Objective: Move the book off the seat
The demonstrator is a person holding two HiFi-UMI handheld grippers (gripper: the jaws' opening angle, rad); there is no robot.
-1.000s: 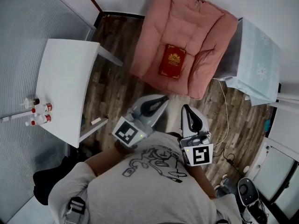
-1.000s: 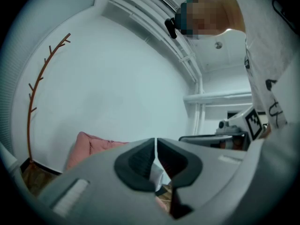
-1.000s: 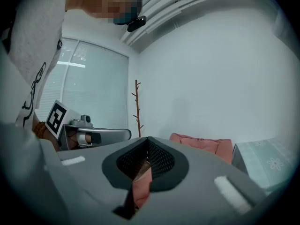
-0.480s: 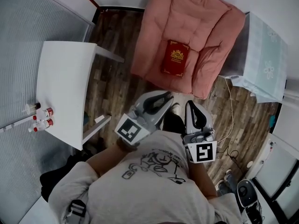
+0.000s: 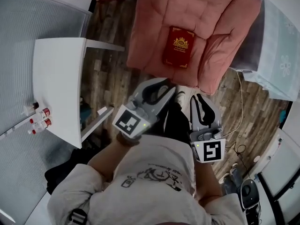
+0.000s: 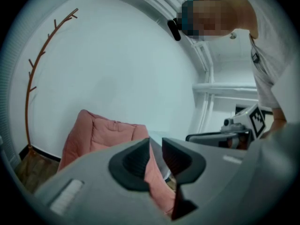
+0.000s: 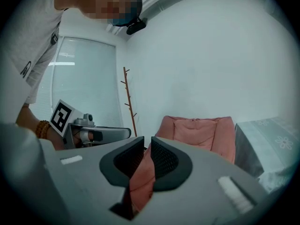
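Red book (image 5: 178,47) lies flat on the pink seat (image 5: 154,22), upper centre. Left gripper (image 5: 168,88) and right gripper (image 5: 200,99) hang below it, empty jaws narrow, opening. Arriving this narrow, they might just shove the book.

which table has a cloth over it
The pale blue table right of the pink seat, draped in flowered cloth; the white table at left is uncovered.

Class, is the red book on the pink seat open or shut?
Shut: the book lies flat on the seat, its gold-stamped cover facing up.
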